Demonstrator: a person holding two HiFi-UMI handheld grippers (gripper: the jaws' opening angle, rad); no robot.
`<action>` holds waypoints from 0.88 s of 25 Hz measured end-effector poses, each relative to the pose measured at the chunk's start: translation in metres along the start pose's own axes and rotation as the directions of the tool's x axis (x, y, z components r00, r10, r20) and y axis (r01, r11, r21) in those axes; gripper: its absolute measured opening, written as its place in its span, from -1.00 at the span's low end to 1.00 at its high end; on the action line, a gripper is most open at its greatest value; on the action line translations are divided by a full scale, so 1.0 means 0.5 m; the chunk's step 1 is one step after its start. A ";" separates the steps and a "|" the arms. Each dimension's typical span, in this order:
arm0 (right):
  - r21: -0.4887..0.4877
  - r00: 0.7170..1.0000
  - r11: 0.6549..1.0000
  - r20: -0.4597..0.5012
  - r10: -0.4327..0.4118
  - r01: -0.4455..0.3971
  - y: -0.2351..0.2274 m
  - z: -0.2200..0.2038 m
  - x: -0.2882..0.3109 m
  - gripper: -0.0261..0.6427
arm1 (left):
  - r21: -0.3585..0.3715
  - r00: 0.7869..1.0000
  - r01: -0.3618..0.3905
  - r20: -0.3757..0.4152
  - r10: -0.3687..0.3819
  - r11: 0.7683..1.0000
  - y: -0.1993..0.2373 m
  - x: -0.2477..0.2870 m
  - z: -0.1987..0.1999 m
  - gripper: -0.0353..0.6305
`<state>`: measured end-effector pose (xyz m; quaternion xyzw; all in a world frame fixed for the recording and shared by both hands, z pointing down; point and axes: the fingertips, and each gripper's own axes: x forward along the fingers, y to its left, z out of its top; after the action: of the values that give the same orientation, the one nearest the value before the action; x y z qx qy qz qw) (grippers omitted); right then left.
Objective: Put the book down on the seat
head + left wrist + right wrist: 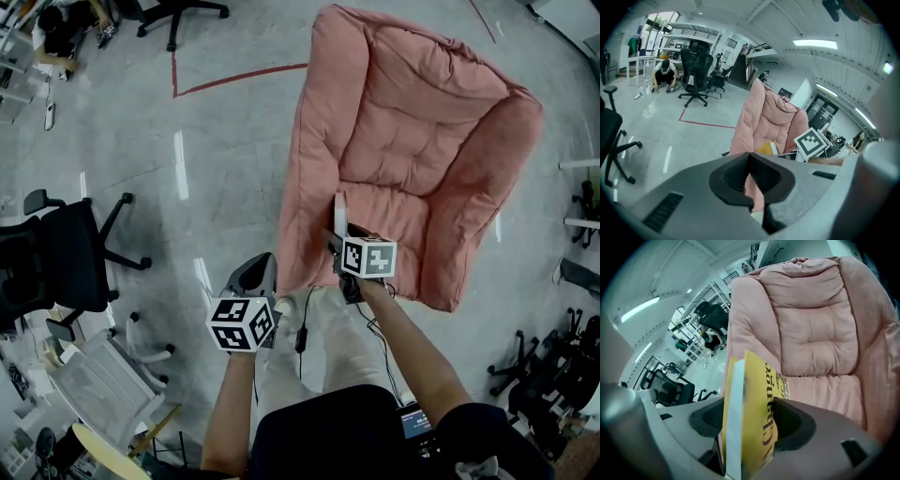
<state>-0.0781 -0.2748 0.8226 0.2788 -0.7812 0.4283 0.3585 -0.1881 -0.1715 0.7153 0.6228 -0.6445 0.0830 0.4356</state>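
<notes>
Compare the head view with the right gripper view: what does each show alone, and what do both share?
Head view only: the left gripper and a red floor line.

Right gripper view only: the book showing its yellow cover with dark lettering, standing between the parted jaws of the right gripper, plus a crouching person far off.

Both: the pink armchair and the book, which the head view sees edge-on over the front of the seat.
</notes>
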 end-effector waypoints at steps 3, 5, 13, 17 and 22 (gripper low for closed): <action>0.000 1.000 1.000 -0.003 0.005 -0.005 0.003 -0.001 0.000 -0.09 | -0.001 1.000 0.002 0.007 -0.002 1.000 -0.007 -0.006 0.004 -0.88; 0.003 1.000 1.000 -0.001 0.011 -0.011 0.007 0.000 -0.001 -0.09 | 0.000 1.000 0.003 0.010 -0.003 1.000 -0.011 -0.009 0.003 -0.88; -0.013 0.999 0.999 0.001 0.032 -0.032 0.027 0.006 0.000 -0.08 | -0.008 1.000 -0.005 0.016 0.006 1.000 -0.008 -0.028 -0.007 -0.88; -0.022 1.000 0.999 -0.002 0.029 -0.030 0.037 0.007 0.003 -0.08 | -0.018 1.000 -0.012 0.018 0.012 1.000 -0.004 -0.039 -0.014 -0.88; -0.025 0.998 0.998 -0.009 0.055 -0.056 0.053 0.008 0.001 -0.08 | -0.021 1.000 -0.011 0.026 0.011 1.000 -0.001 -0.043 -0.009 -0.88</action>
<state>-0.0990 -0.2656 0.8092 0.2506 -0.7926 0.4292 0.3531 -0.1889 -0.1532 0.7034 0.6157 -0.6544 0.0706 0.4332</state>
